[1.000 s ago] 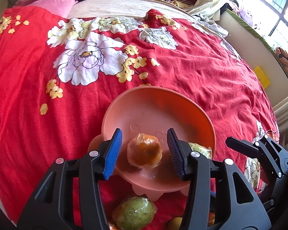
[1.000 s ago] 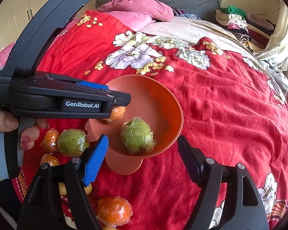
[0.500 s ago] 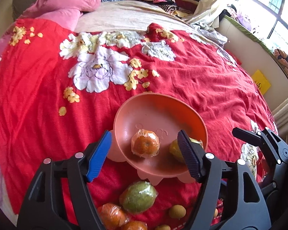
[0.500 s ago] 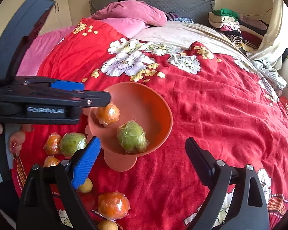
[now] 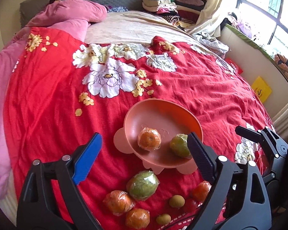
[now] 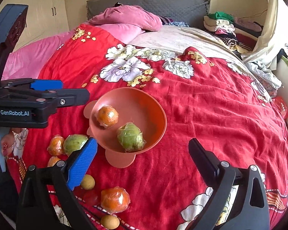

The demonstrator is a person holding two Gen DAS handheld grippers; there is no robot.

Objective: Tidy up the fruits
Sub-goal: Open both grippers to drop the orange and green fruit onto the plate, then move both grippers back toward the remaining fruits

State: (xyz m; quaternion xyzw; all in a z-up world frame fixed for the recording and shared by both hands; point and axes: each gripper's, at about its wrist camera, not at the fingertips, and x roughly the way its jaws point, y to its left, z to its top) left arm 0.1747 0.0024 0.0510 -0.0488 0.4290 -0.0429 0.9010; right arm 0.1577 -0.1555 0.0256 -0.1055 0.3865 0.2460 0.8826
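Note:
An orange bowl point(image 5: 153, 115) point(image 6: 153, 103) sits on the red flowered bedspread. It holds a wrapped orange point(image 5: 149, 139) point(image 6: 107, 116) and a wrapped green fruit point(image 5: 179, 146) point(image 6: 130, 137). My left gripper point(image 5: 144, 155) is open and empty, raised near the bowl's near side. My right gripper point(image 6: 142, 159) is open and empty, in front of the bowl. Loose on the bedspread lie a green fruit point(image 5: 143, 185) point(image 6: 74, 143), several wrapped oranges point(image 5: 118, 202) point(image 6: 115, 199) and small yellow fruits point(image 5: 176, 201) point(image 6: 87, 181).
The red bedspread point(image 5: 48, 105) covers most of the bed. A pink quilt point(image 6: 124, 17) and a grey headboard point(image 6: 147, 2) lie at the far end. Folded clothes point(image 5: 163, 2) are stacked at the back right. A window point(image 5: 268, 9) is at right.
My left gripper let go of the orange in the bowl, opened wide and pulled back and up. The right gripper also drew back. More loose fruit came into view.

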